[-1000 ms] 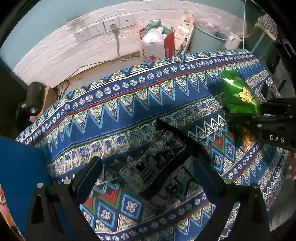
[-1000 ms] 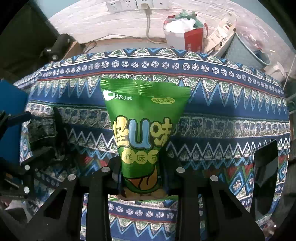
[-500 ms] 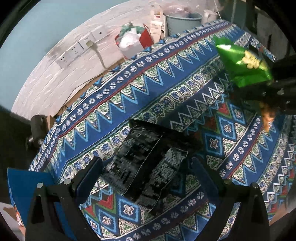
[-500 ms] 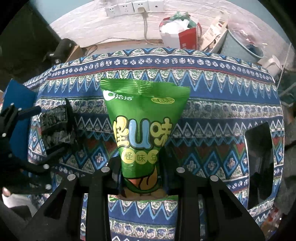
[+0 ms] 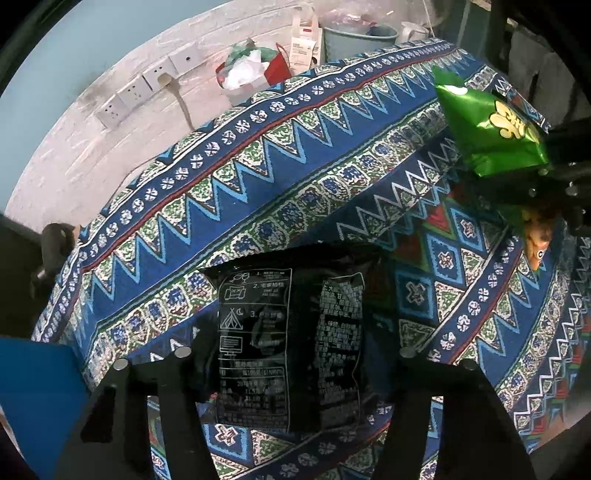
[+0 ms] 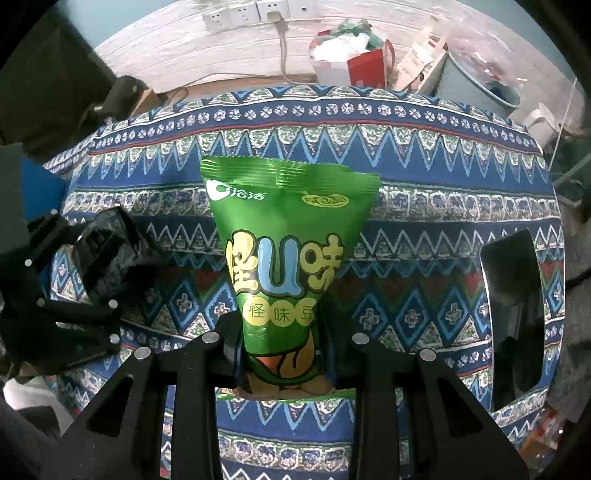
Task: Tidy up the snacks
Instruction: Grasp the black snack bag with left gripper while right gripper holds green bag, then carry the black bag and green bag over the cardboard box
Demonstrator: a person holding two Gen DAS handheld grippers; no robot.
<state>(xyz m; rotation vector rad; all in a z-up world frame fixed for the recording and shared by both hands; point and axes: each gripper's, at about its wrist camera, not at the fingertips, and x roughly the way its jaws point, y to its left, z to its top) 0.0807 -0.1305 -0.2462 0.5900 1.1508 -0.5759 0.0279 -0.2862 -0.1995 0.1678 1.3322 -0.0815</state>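
My left gripper [image 5: 291,354] is shut on a black snack packet [image 5: 288,343] with white print, held above the patterned blue tablecloth [image 5: 258,184]. My right gripper [image 6: 284,336] is shut on the lower end of a green snack bag [image 6: 284,236], held upright over the cloth. The green bag [image 5: 487,133] and the right gripper also show at the right edge of the left wrist view. The left gripper with the black packet [image 6: 107,254] shows at the left of the right wrist view.
A black tray [image 6: 513,317] lies on the cloth at the right. Behind the table stand a red and white bag of rubbish [image 6: 351,62], a grey-blue bin [image 6: 476,85] and wall sockets [image 6: 258,11]. A blue object [image 5: 33,398] sits at the left.
The left gripper has turned and lifted, so the black packet now stands upright in its view. The green bag has stayed in the right gripper, which rose a little above the table.
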